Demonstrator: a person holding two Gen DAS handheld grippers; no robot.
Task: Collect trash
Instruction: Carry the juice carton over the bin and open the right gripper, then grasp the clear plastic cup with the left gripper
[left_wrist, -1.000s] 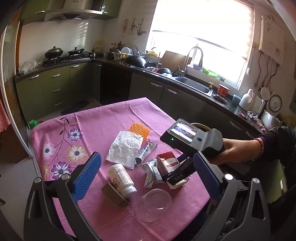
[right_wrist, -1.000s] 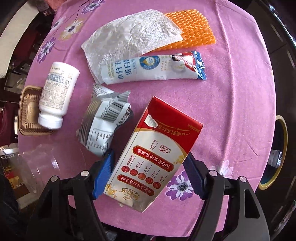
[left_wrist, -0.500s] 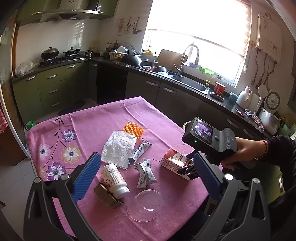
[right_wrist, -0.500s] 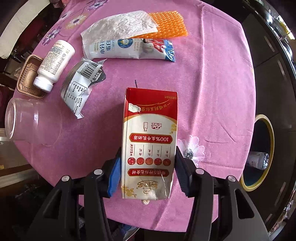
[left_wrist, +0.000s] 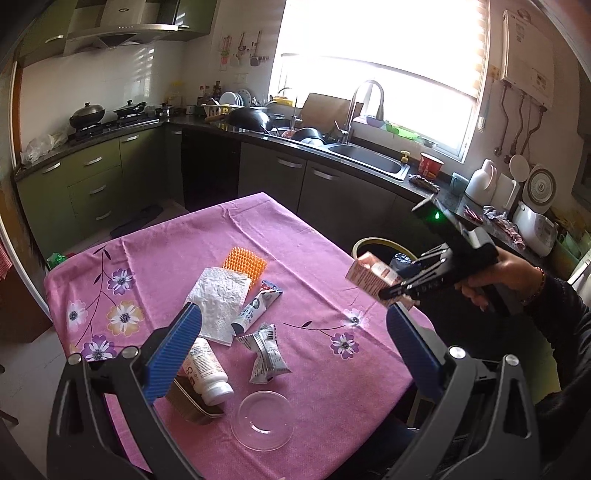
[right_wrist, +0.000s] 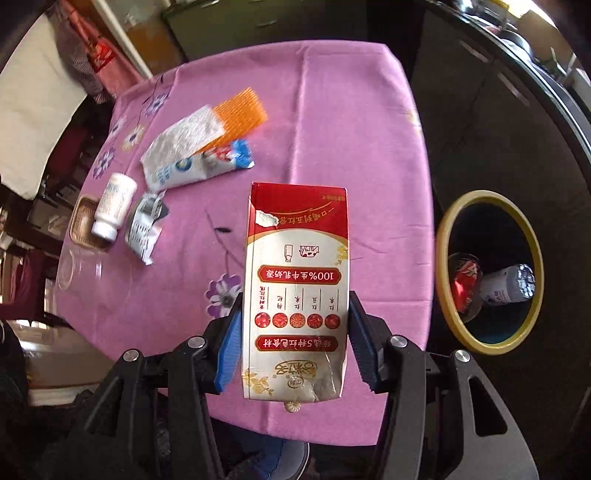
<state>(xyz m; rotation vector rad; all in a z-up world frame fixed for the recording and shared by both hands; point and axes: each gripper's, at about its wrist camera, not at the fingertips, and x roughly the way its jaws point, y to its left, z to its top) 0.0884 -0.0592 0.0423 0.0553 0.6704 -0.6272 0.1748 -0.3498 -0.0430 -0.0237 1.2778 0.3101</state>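
The right hand-held gripper (right_wrist: 293, 341) is clenched on the red-and-white milk carton (right_wrist: 297, 291), its blue pads pressed flat against the carton's two long sides near the bottom end, so the carton's long axis runs straight out along the fingers and away from the hand. The carton hangs clear of the pink-clothed bench (right_wrist: 332, 122), over its near edge, and the yellow-rimmed trash bin (right_wrist: 452, 221) stands on the floor just off that edge, to the right of the carton in the right wrist view; that sideways offset is what the coming move turns on, since the carton must travel across to the bin's mouth before the grip lets go. The right hand is plainly the nearer one to the bin. The left hand-held gripper (left_wrist: 291, 347) hangs released with nothing between its pads, above the leftover litter: a white bottle (left_wrist: 207, 365), a crumpled silver wrapper (left_wrist: 267, 350) and a clear plastic cup (left_wrist: 262, 415). The bin's far wall is cut off by the lens edge, and inside it there seem to be a red can and a pale bottle, though the dark interior makes them hard to name.
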